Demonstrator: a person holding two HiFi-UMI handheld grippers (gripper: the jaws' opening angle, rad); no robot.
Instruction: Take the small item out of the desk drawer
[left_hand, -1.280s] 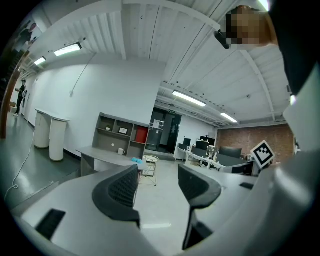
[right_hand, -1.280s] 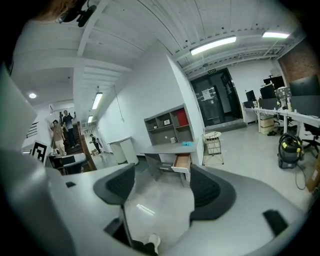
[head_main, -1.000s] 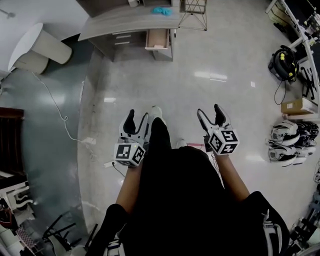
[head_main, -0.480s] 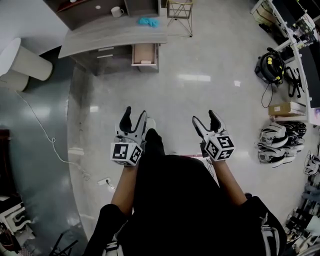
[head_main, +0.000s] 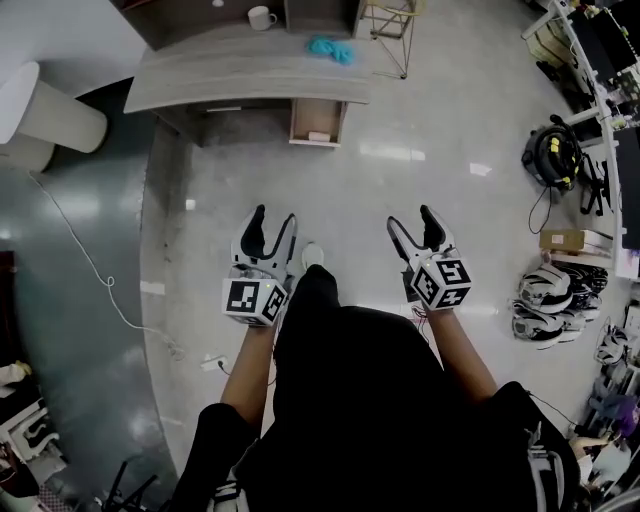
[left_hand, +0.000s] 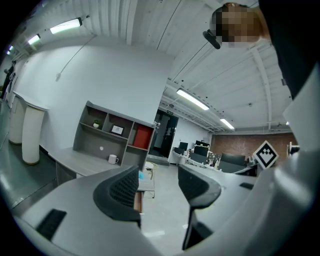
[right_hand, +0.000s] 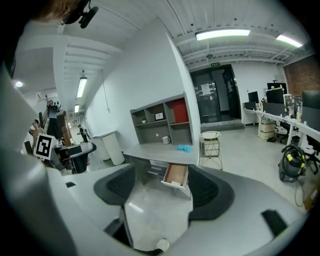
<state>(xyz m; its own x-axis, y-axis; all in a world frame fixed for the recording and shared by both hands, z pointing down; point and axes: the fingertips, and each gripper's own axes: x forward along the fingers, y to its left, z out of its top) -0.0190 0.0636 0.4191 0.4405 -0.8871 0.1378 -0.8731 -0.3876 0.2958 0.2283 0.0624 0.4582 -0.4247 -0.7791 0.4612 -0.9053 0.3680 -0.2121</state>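
Observation:
The grey desk (head_main: 250, 75) stands across the floor ahead of me, with one drawer (head_main: 318, 120) pulled open at its right end. A small pale item (head_main: 319, 136) lies at the drawer's front. In the right gripper view the wooden drawer (right_hand: 176, 174) shows between the jaws, far off, with the pale item (right_hand: 175, 182) inside. My left gripper (head_main: 273, 218) and right gripper (head_main: 412, 217) are held out at waist height, both open and empty. The left gripper view (left_hand: 160, 187) shows only a sliver of the drawer (left_hand: 136, 200) behind its left jaw.
A blue cloth (head_main: 330, 47) and a white mug (head_main: 262, 17) sit on the desk. A wire stool (head_main: 392, 25) stands right of it. A white column (head_main: 50, 110) and a floor cable (head_main: 90, 270) are at left. A vacuum (head_main: 550, 155), box (head_main: 565, 240) and helmets (head_main: 545, 300) line the right.
The desk and open drawer have drawn a little closer as I walk. Both grippers stay open in front of me.

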